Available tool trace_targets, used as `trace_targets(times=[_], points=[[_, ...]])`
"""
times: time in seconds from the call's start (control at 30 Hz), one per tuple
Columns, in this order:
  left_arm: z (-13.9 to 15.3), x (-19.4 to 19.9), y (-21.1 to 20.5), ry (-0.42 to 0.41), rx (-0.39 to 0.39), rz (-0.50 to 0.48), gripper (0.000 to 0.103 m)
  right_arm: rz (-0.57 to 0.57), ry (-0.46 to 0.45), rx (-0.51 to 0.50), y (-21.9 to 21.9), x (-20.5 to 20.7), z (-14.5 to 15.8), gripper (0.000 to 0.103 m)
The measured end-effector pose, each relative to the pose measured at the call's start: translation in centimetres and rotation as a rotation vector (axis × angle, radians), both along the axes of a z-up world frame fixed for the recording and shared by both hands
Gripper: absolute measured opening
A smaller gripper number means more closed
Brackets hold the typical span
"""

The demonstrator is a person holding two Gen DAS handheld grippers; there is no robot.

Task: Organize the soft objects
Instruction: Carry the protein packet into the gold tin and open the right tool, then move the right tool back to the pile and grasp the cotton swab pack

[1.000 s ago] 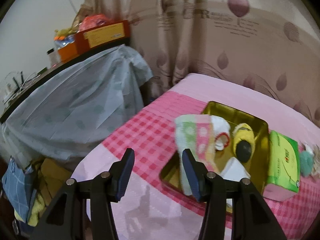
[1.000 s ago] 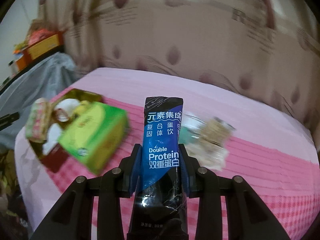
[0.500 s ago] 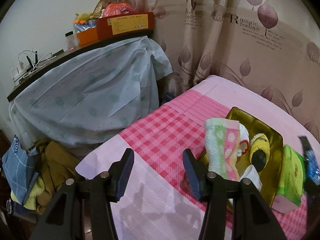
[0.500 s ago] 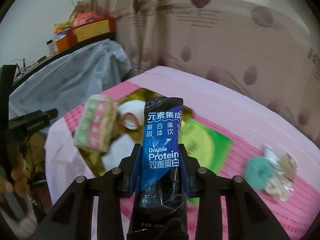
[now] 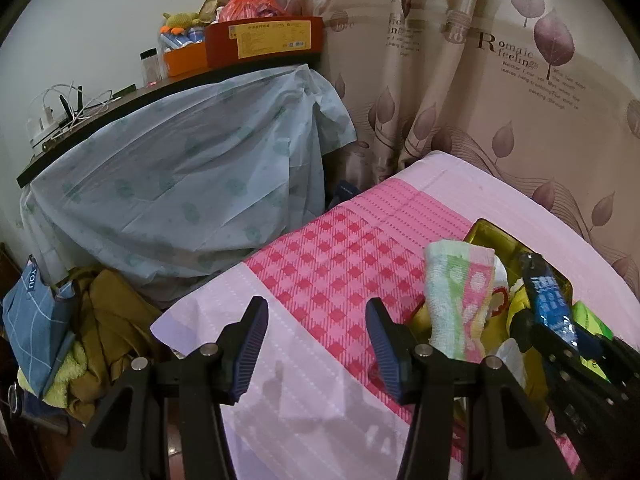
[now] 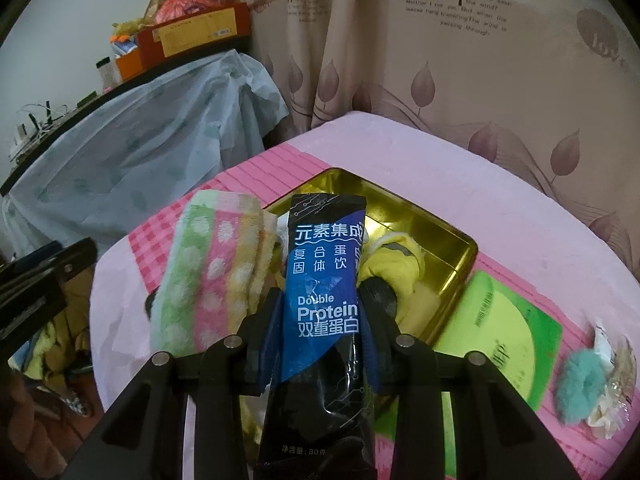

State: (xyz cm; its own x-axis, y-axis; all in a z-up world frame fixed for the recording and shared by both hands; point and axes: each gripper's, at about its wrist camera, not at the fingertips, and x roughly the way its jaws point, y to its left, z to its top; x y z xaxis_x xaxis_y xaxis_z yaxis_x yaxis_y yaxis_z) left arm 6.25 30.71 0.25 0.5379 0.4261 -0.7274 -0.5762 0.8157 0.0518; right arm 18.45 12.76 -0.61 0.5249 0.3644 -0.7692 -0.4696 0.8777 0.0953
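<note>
My right gripper [image 6: 320, 314] is shut on a blue and black protein sachet [image 6: 326, 276], held upright over the gold tin [image 6: 448, 226]. In the tin stand a rolled striped towel [image 6: 208, 268] and a yellow soft toy [image 6: 400, 268]. A green tissue pack [image 6: 500, 344] lies right of the tin, with a teal scrunchie [image 6: 580, 380] beyond it. My left gripper [image 5: 316, 340] is open and empty over the pink bedspread [image 5: 340, 264], left of the towel [image 5: 456, 304]. The sachet [image 5: 550, 304] shows at the right of that view.
The bedspread's corner [image 5: 172, 320] drops off near my left gripper, with a clothes pile [image 5: 104, 320] and blue bag [image 5: 36, 312] below. A cloth-covered desk [image 5: 180, 168] with boxes stands behind, and a leaf-print curtain [image 5: 480, 100] hangs at the back. A crumpled clear wrapper [image 6: 616, 388] lies by the scrunchie.
My right gripper has swung left with the sachet, from over the tissue pack and scrunchie to over the tin. The left gripper drifted left; the sachet now shows in its view.
</note>
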Motion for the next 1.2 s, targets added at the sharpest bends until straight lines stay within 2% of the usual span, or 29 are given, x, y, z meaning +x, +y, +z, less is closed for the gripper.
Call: trace_targets(times=[0.3,0.43,0.6,0.7,0.97,1.2], points=[[-0.1,0.0,0.3,0.002,-0.008,0.003,0.052,-0.007,0.052,-0.02,0.9,1.3,-2.6,0.033],[-0.1,0.0,0.2,0.002,-0.005,0.0,0.052,-0.003,0.054,-0.008,1.0,1.1,-2.7,0.037],[-0.2,0.1,0.0,0.002,-0.001,-0.006,0.052,0.012,0.024,-0.001,1.1,0.5,-1.8,0.063],[-0.2,0.2,-0.2,0.0,0.004,-0.011,0.052,0.011,0.004,0.001,0.7,-0.1,-0.9,0.065],[-0.1,0.3,-0.9,0.002,0.025,-0.028,0.052,-0.016,-0.036,0.046,-3.2,-2.7,1.4,0.068],[0.0,0.5,-1.9,0.007,0.053,-0.054,0.052,-0.074,-0.058,0.029,-8.6,-5.2,1.6,0.068]])
